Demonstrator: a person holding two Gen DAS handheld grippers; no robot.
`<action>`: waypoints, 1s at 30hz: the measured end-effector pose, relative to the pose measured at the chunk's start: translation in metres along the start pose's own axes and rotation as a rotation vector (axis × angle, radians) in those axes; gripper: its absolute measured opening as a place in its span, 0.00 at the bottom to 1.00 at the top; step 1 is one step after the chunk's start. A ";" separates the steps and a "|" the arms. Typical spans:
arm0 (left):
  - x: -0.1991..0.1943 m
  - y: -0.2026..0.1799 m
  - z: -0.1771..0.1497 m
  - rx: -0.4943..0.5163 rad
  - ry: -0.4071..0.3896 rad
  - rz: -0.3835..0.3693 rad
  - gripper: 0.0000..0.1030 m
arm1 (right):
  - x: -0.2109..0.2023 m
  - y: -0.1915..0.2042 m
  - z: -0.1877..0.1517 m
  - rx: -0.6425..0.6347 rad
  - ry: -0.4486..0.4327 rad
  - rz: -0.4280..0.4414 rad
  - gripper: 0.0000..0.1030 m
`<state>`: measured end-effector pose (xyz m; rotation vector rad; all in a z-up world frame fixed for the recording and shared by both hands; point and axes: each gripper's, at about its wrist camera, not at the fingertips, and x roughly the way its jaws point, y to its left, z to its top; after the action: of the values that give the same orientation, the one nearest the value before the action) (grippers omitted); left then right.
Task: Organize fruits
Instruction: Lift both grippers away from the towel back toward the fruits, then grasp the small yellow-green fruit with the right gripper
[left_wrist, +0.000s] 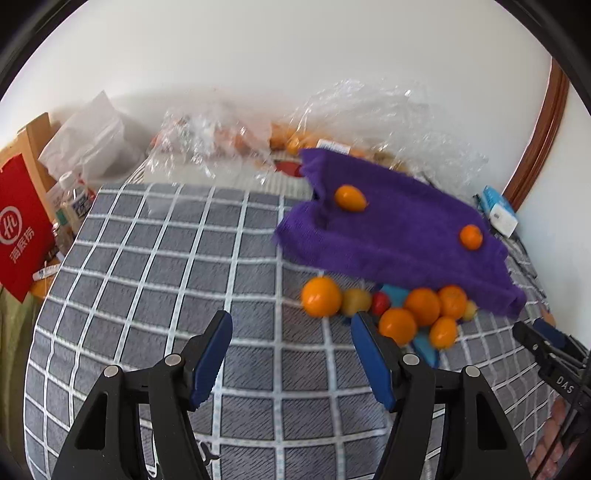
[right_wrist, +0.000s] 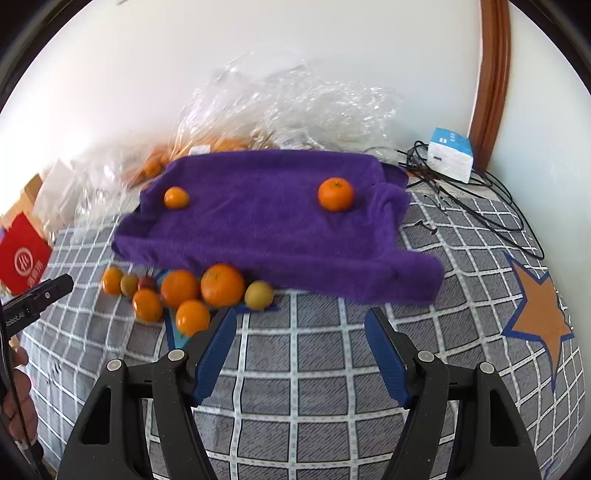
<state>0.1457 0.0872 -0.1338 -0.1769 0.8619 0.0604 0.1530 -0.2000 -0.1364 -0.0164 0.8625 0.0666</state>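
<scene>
Open left claw (left_wrist: 291, 332), checked cloth (left_wrist: 166, 258), purple towel (left_wrist: 399, 229), oranges (left_wrist: 421, 306)

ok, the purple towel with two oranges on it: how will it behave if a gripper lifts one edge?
Likely floppy: the purple towel already drapes and folds at its corners. The two oranges on it are round and would probably roll toward the sag.

wall (right_wrist: 258, 44): plain white | door frame (right_wrist: 493, 74): brown wood | tablecloth (right_wrist: 314, 369): grey checked
</scene>
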 end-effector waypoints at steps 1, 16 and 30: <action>0.003 0.001 -0.005 0.002 0.007 0.012 0.63 | 0.001 0.002 -0.004 -0.011 -0.009 -0.004 0.69; 0.028 0.016 -0.033 0.000 0.007 0.057 0.63 | 0.021 0.006 -0.021 -0.057 -0.037 -0.011 0.46; 0.027 0.022 -0.035 -0.039 -0.026 0.007 0.63 | 0.074 0.024 0.004 -0.102 0.030 0.089 0.35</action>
<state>0.1344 0.1024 -0.1799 -0.2091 0.8360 0.0857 0.2027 -0.1720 -0.1899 -0.0751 0.8886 0.1941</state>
